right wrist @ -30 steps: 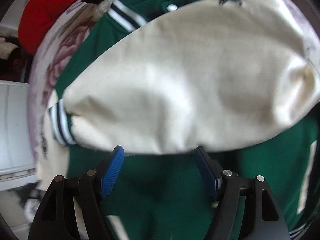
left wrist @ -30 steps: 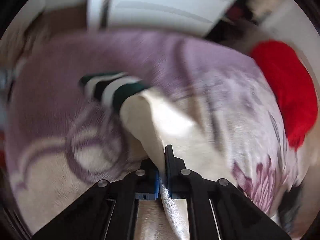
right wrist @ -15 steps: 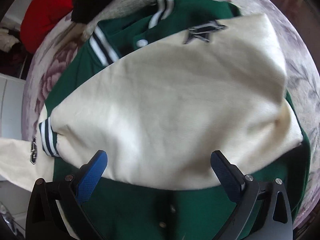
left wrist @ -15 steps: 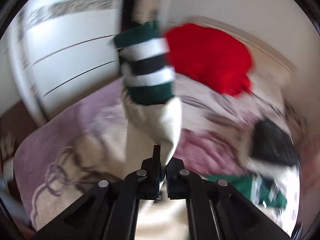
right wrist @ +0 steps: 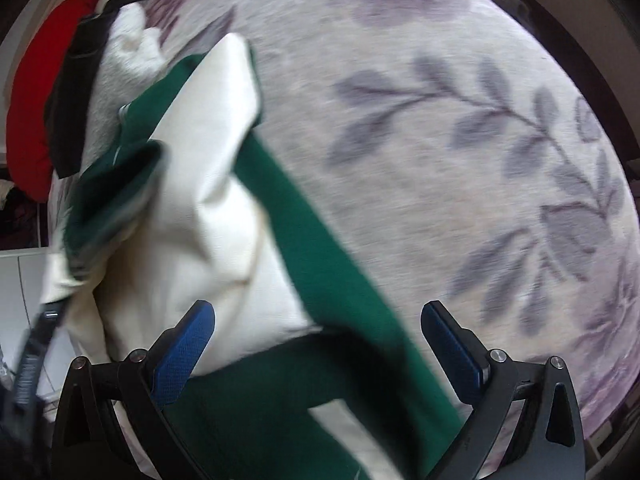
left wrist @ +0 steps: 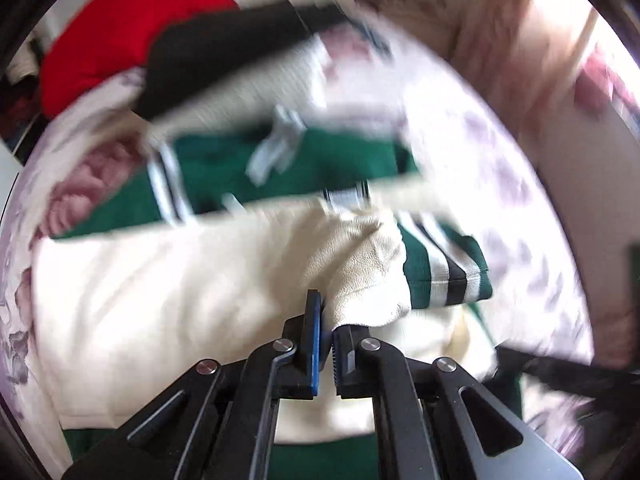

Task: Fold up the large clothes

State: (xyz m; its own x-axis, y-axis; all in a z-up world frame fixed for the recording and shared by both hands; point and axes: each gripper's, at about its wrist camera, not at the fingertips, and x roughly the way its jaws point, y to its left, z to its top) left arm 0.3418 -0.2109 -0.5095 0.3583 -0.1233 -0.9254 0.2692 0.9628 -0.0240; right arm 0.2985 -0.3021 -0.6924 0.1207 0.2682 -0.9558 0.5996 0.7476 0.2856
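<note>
The green-and-cream varsity jacket point(left wrist: 224, 280) lies on the floral bedspread point(right wrist: 440, 120), its cream sleeve point(left wrist: 360, 280) pinched in the left gripper point(left wrist: 325, 344)'s closed jaws, while the right gripper point(right wrist: 316, 344)'s jaws gape wide, empty, above the jacket's edge.

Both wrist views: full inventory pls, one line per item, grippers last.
jacket: 1, green body, cream sleeves, spread on the bedspread
striped cuff: 1, green, white, black, end of the gripped sleeve
bedspread: 1, pale with purple flowers, under everything
red fabric: 1, beyond the jacket
black-and-white garment: 1, between red fabric and jacket
left gripper: black, blue pads, shut on the cream sleeve
right gripper: black, blue pads, open over jacket's edge
</note>
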